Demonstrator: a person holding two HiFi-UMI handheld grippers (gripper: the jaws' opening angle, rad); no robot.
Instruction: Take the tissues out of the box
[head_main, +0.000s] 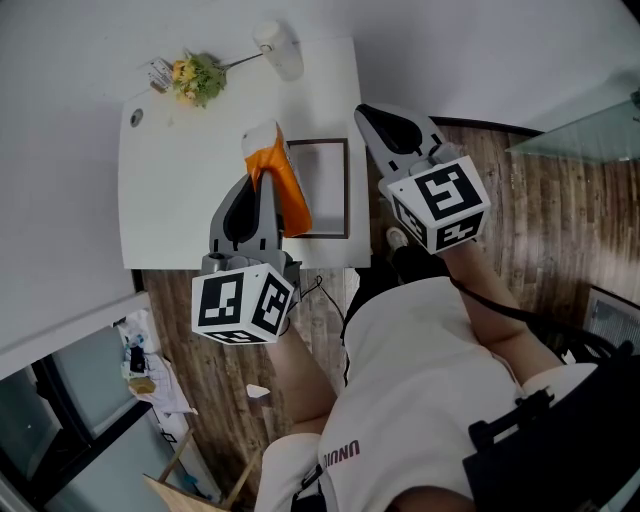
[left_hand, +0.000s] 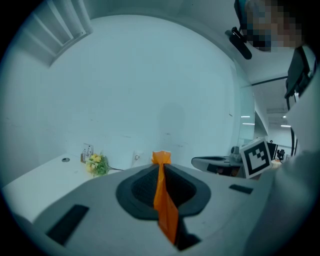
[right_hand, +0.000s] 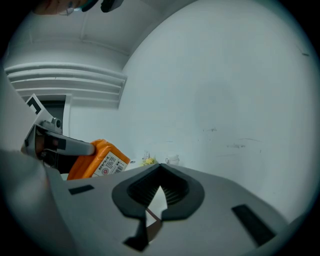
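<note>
An orange tissue pack with a white printed label hangs above the white table, and my left gripper is shut on it. In the left gripper view, a thin orange edge of the pack runs up between the closed jaws of the left gripper. My right gripper hovers to the right of the pack, over the table's right edge, apart from it. Its jaws meet at the tips with nothing between them. The right gripper view shows the right gripper and the pack at the left.
A dark-framed rectangular mat lies on the table beside the pack. A small bunch of yellow flowers and a white object stand at the table's far edge by the wall. Wooden floor surrounds the table.
</note>
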